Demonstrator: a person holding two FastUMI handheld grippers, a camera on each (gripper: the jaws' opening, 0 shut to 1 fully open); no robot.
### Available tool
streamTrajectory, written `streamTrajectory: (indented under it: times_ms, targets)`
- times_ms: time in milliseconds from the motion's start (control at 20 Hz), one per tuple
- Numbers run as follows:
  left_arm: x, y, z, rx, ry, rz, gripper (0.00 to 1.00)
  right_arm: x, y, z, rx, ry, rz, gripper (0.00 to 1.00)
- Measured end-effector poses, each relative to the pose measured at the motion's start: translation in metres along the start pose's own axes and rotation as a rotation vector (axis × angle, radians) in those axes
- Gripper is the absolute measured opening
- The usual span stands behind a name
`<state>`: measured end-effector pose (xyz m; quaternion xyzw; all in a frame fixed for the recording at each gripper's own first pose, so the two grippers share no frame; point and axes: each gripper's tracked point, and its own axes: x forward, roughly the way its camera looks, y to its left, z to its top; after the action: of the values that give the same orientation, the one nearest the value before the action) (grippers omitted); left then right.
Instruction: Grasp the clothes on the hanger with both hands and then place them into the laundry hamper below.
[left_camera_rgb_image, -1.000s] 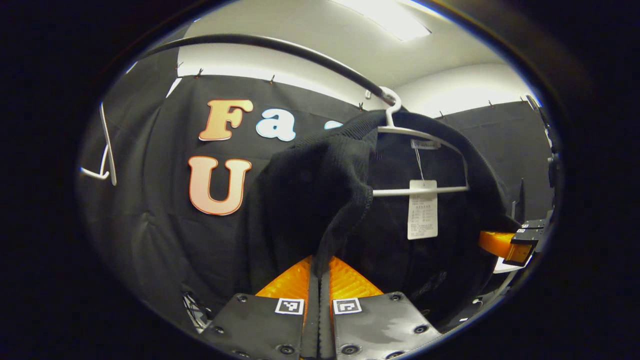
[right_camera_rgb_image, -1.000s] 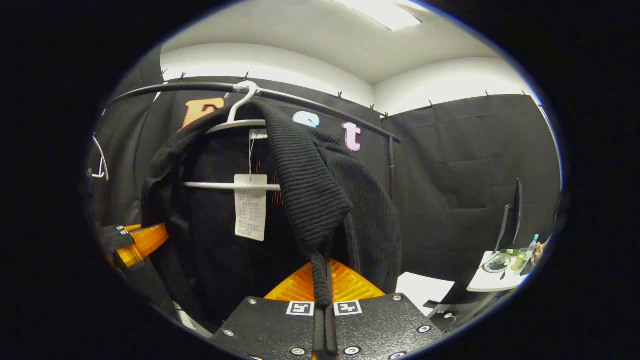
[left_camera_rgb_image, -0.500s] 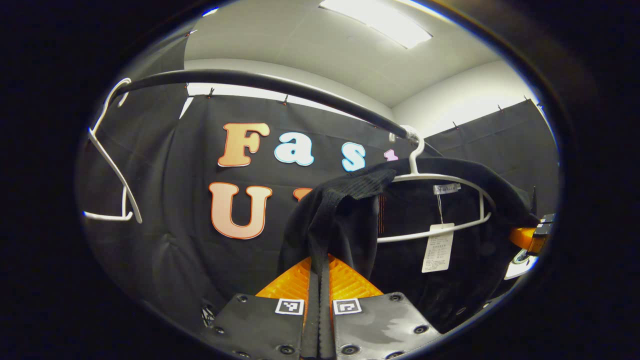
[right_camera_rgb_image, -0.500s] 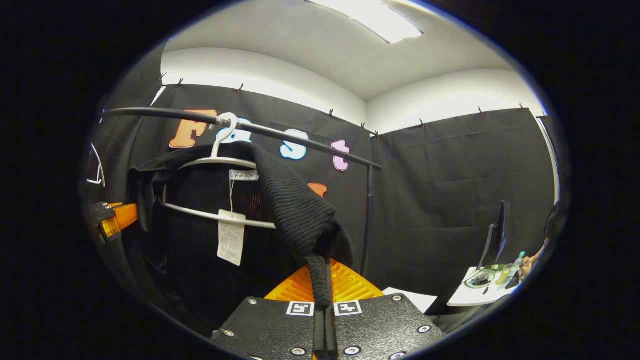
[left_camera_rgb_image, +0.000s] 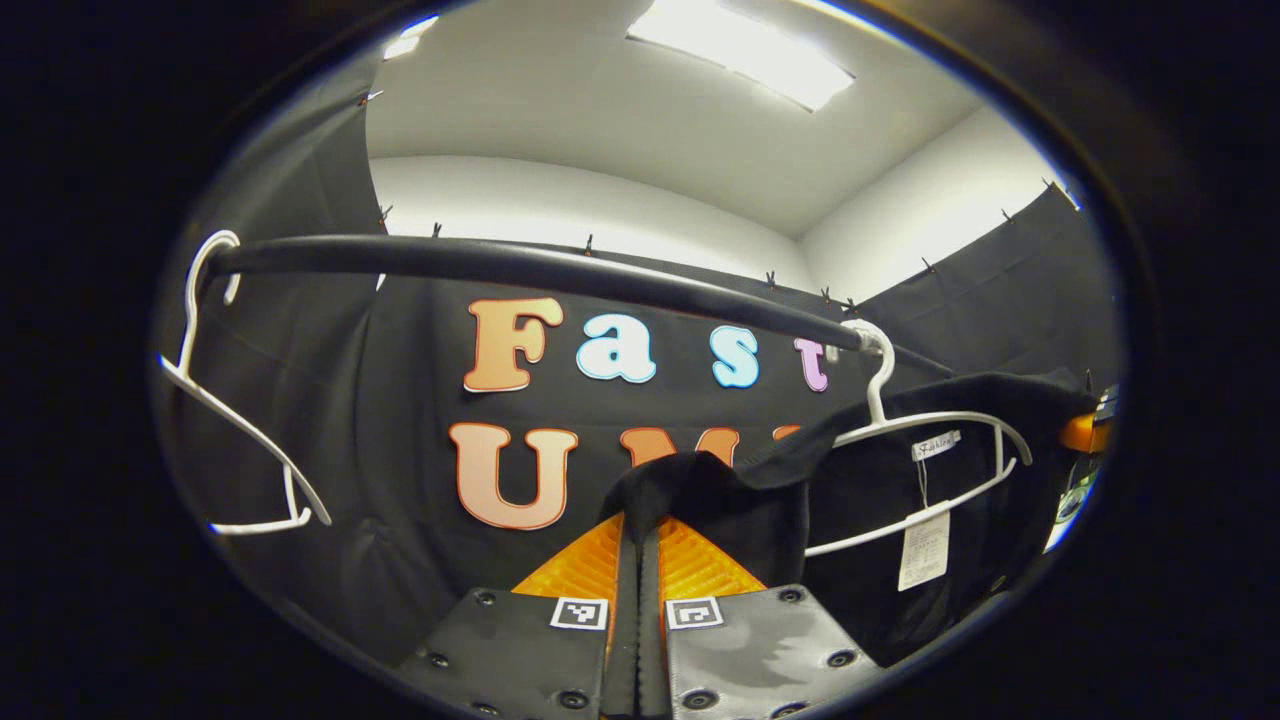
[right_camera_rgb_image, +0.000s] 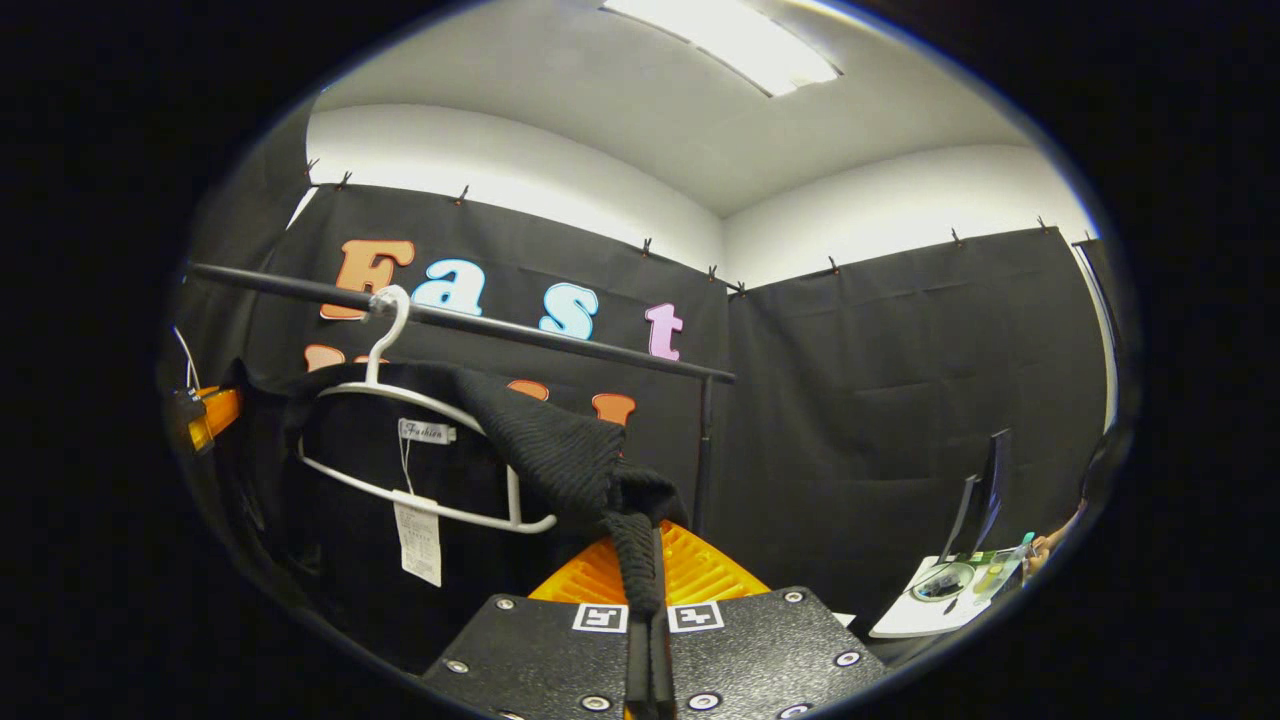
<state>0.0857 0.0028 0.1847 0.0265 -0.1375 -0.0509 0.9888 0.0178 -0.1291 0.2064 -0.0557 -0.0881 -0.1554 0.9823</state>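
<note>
At the far left of the left gripper view one bare white plastic hanger (left_camera_rgb_image: 235, 450) hangs from the black metal clothes rail (left_camera_rgb_image: 520, 268). Further right, the left gripper (left_camera_rgb_image: 638, 545) has its fingers pressed together on a fold of the black knitted garment (left_camera_rgb_image: 720, 495), which rises straight ahead of the tips and runs off to the right toward a second white plastic hanger (left_camera_rgb_image: 930, 450), where it is draped. A white paper tag (left_camera_rgb_image: 922, 550) dangles below that hanger's bar.

In the right gripper view the same garment-bearing hanger (right_camera_rgb_image: 420, 460) sits to the left on the rail (right_camera_rgb_image: 480, 325), and the black knit (right_camera_rgb_image: 540, 450) slopes down and rightward into the right gripper (right_camera_rgb_image: 650, 580), whose fingers pinch a ribbed edge. At the far right stands a white table (right_camera_rgb_image: 930, 610) with small items.

The garment's long axis lies across between the two grippers, each holding one end. Count: two hangers, one garment, one tag. I judge the cloth must slip off the hanger's shoulders before lowering; the hamper lies below.
</note>
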Motion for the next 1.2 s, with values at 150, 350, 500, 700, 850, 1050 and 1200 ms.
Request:
streamTrajectory:
  times_ms: [150,350,500,700,850,1050,1200]
  targets:
    - [0.003,0.007,0.004,0.011,-0.015,0.015,0.07,0.013,-0.019,0.005,-0.020,-0.011,-0.016,0.00]
    - [0.006,0.025,0.007,0.053,-0.042,0.068,0.07,0.027,-0.034,0.017,-0.054,-0.018,-0.021,0.00]
    - [0.015,0.034,0.002,0.068,-0.039,0.088,0.08,0.040,-0.045,0.025,-0.062,-0.023,-0.021,0.00]
    - [0.019,0.034,0.003,0.067,-0.053,0.102,0.07,0.067,-0.046,0.021,-0.111,-0.010,0.020,0.01]
    - [0.018,0.032,0.004,0.058,-0.066,0.107,0.08,0.085,-0.044,0.020,-0.165,-0.028,0.040,0.01]
    - [0.018,0.039,0.006,0.053,-0.063,0.127,0.07,0.114,-0.021,-0.006,-0.169,-0.007,0.113,0.01]
    - [0.020,0.043,0.004,0.068,-0.058,0.141,0.07,0.124,-0.007,-0.029,-0.150,0.010,0.155,0.01]
